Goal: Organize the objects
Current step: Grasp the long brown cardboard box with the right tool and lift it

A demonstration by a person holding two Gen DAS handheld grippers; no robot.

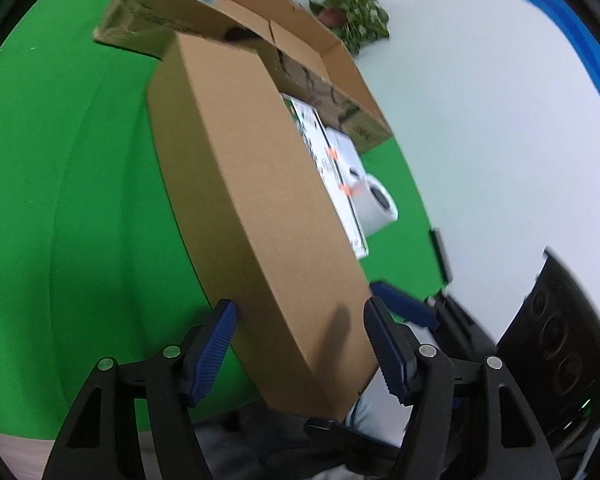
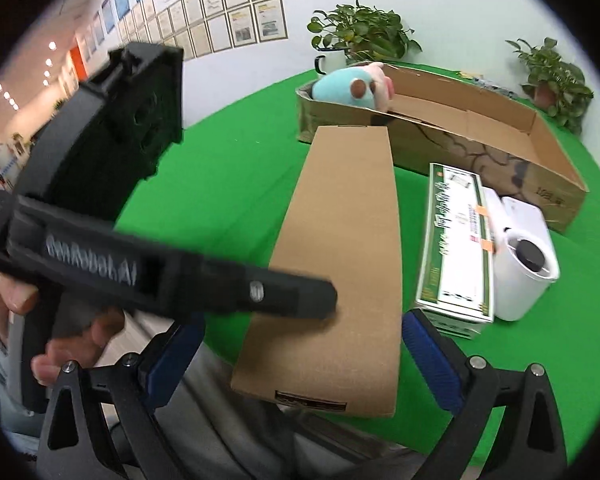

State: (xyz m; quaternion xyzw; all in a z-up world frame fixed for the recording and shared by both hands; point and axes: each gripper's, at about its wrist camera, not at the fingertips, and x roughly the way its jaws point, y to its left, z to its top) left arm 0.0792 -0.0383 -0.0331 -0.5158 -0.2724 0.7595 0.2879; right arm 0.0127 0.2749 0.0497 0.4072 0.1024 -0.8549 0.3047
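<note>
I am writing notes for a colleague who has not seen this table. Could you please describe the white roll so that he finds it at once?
Start at the big open cardboard tray at the far side of the green table. Just in front of it lies a green-and-white printed box, and the white roll lies against that box's right side. It is the only round thing there, with a dark core at its end.

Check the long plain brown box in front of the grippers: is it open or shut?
Shut. The long brown box shows an unbroken flat top with no raised flap, unlike the open carton behind it holding the plush toy.
</note>
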